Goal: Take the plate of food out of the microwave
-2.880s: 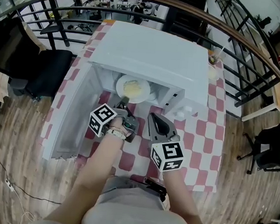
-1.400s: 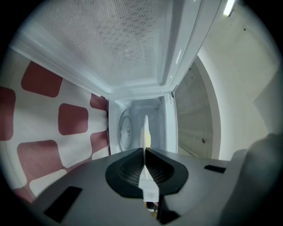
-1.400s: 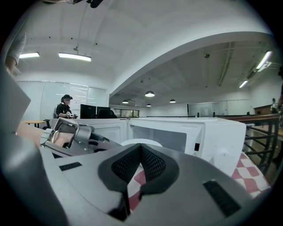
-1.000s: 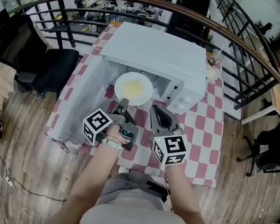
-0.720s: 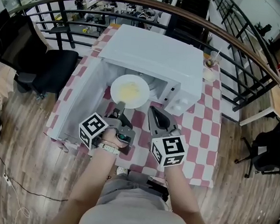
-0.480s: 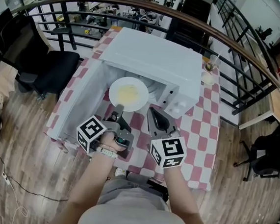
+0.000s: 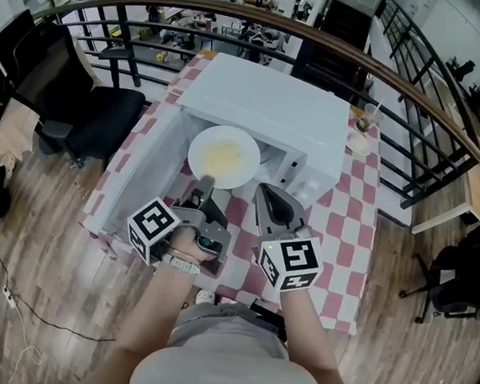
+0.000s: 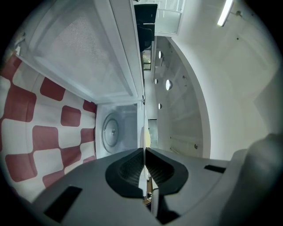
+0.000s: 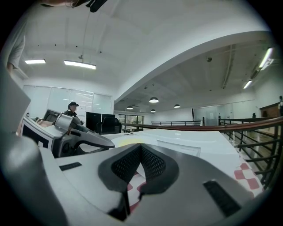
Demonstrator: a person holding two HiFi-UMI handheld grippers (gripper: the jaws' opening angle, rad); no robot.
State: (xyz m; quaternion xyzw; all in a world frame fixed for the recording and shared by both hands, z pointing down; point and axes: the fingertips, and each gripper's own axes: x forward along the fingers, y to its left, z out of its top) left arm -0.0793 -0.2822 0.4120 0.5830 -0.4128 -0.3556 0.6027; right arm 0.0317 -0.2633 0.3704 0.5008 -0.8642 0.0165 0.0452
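The left gripper (image 7: 208, 184) is clenched on the near rim of the round white plate (image 7: 244, 167). In the left gripper view its jaws (image 8: 144, 152) pinch that thin rim edge-on, one pad above it and one below. With a hold this narrow and the whole dish reaching out ahead of it, the plate should come straight back and be kept flat. That way the pale yellow food (image 7: 223, 152) heaped in the middle does not slide and the far edge does not droop. The plate hangs at the mouth of the boxy white microwave (image 7: 274, 106), and by my reading it is most of the way out. The glass turntable (image 8: 110, 131) shows bare in the cavity beyond. The far rim needs to clear the opening's frame and the open white door (image 7: 132, 176) on the left before the plate is lowered onto the red-and-white checked tablecloth (image 7: 348, 214). The right gripper (image 7: 264, 191) is closed on nothing, its pads meeting (image 9: 140, 150). It sits just beside the plate's right edge, where it could steady the plate from below if it tips. Both forearms reach forward side by side from the body. The left hand (image 7: 185, 241) is rolled on its side so that its jaws stack, and the right is held unrolled. Each gripper's marker cube is turned toward the person's head.
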